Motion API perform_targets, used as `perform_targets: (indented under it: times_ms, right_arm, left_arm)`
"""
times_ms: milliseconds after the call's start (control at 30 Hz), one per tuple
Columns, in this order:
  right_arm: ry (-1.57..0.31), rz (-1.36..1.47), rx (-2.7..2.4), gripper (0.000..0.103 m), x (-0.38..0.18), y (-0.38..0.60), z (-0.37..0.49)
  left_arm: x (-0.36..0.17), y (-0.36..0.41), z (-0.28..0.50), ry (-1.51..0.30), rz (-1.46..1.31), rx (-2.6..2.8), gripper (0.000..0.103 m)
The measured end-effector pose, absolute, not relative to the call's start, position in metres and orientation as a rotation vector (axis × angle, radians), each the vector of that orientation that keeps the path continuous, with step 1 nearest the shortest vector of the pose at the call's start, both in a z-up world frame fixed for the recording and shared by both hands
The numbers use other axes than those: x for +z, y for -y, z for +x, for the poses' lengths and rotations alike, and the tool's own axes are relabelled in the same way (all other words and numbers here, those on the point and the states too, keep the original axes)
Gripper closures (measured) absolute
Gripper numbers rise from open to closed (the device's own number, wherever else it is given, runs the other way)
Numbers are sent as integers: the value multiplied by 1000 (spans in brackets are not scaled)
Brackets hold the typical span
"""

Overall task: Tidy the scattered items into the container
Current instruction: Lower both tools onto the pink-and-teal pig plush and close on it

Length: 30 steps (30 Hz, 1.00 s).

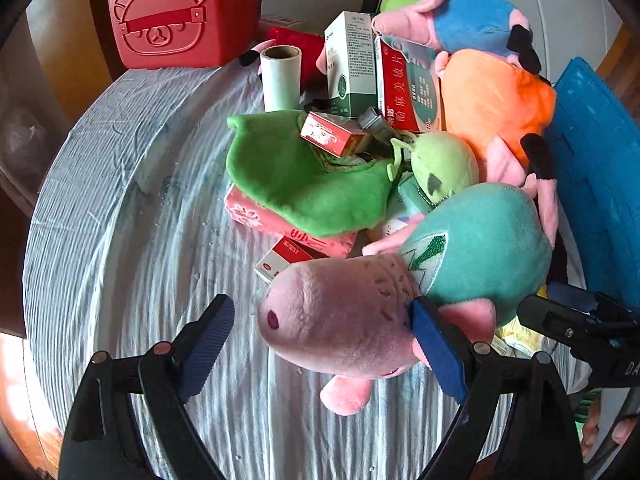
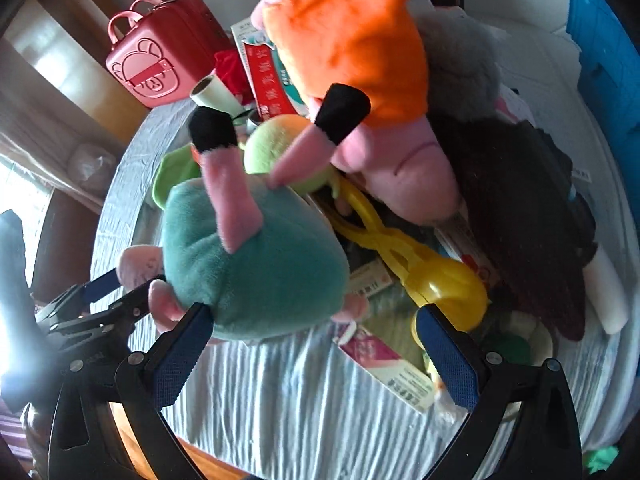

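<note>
Left gripper point(image 1: 324, 338) spread beside teal-dressed pig plush point(image 1: 400, 280); right gripper point(image 2: 316, 344) spread (blue crate point(image 1: 592, 176) behind).

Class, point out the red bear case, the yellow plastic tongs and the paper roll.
red bear case point(image 1: 168, 24), left wrist view, front face.
yellow plastic tongs point(image 2: 404, 256), right wrist view, crossed handles.
paper roll point(image 1: 281, 80), left wrist view, side.

Three pig plush toys lie in the pile: a teal-dressed one point(image 1: 476, 240) at five o'clock, an orange-dressed one point(image 1: 496, 100) at two o'clock, and a blue-dressed one point(image 1: 472, 20) at one o'clock. One red case point(image 1: 176, 20) stands at eleven o'clock.
</note>
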State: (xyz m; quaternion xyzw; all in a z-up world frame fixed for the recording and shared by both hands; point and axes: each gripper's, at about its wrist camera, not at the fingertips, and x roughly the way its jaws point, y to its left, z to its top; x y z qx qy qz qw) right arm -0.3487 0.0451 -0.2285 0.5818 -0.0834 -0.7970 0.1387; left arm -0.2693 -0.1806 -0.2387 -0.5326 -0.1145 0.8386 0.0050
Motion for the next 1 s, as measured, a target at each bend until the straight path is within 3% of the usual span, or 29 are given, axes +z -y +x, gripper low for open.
perform_targets:
  times_ms: [267, 433, 1000]
  right_arm:
    - [185, 1551, -2282, 0, -214, -63, -328]
    - [91, 1619, -2223, 1, -241, -52, -330]
    - [158, 1611, -2206, 1, -256, -55, -326]
  left_arm:
    - [-253, 125, -241, 174, -1684, 2592, 13]
    - [-272, 113, -238, 131, -1727, 2628, 13]
    - [-265, 93, -245, -68, -1572, 2637, 13]
